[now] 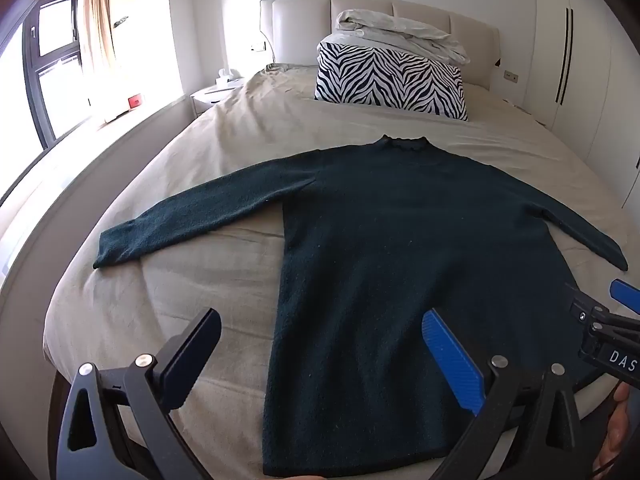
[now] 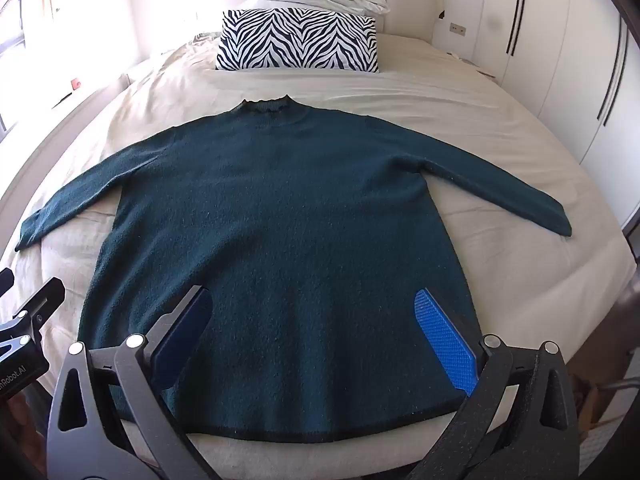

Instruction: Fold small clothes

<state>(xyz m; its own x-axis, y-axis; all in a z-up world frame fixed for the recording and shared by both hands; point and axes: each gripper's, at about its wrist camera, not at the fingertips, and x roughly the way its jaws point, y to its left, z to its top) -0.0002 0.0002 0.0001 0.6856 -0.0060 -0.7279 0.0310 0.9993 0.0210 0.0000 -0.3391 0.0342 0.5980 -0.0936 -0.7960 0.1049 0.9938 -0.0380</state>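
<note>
One sweater [image 1: 384, 248] cuff is cut off by the right hand-held gripper [image 1: 592, 308].

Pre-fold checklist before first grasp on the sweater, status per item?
1. Dark green sweater lies flat, front up or back up not clear: ok.
2. Both sleeves spread out, left sleeve and right sleeve uncrossed: ok.
3. Left gripper open, nothing between the fingers: ok.
4. Right gripper open, empty: ok.
5. Hem straight near the bed edge: ok.
6. Zebra pillow clear of the collar: ok.
7. Gripper height above the fabric: cannot tell.
</note>
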